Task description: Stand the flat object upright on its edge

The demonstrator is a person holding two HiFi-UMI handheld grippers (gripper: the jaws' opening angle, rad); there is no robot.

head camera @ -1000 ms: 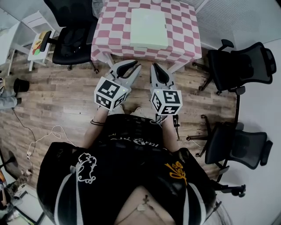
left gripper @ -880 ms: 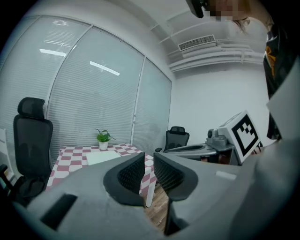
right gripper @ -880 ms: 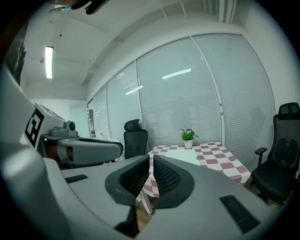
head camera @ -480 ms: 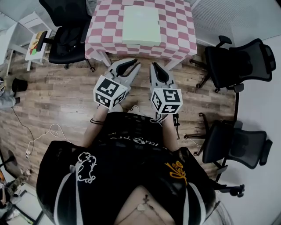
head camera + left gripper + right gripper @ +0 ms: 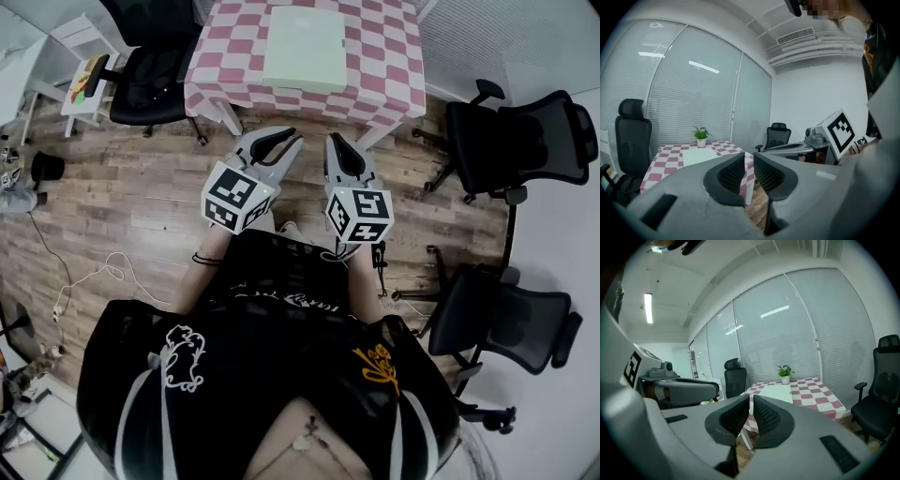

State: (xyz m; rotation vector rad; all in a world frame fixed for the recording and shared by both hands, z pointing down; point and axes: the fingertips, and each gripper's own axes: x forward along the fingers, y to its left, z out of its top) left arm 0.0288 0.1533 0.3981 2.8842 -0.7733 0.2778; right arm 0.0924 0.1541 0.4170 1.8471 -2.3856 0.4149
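Note:
A flat pale green board (image 5: 305, 49) lies face down on a table with a pink-and-white checked cloth (image 5: 384, 66), at the top of the head view. My left gripper (image 5: 286, 141) and right gripper (image 5: 336, 142) hover side by side over the wooden floor, short of the table's near edge. Both are shut with nothing between the jaws. In the left gripper view the board (image 5: 698, 156) shows beyond the closed left gripper (image 5: 749, 157). The right gripper view has the board (image 5: 778, 392) past the shut right gripper (image 5: 751, 399), with a small potted plant (image 5: 785, 372) behind it.
Black office chairs stand at the table's left (image 5: 155, 66), at the right (image 5: 525, 131) and at the lower right (image 5: 506, 319). A small white side table (image 5: 84, 89) sits far left. A white cable (image 5: 84, 281) trails on the wooden floor.
The table has drifted slightly up in the head view. Both grippers stay shut and side by side in front of the body.

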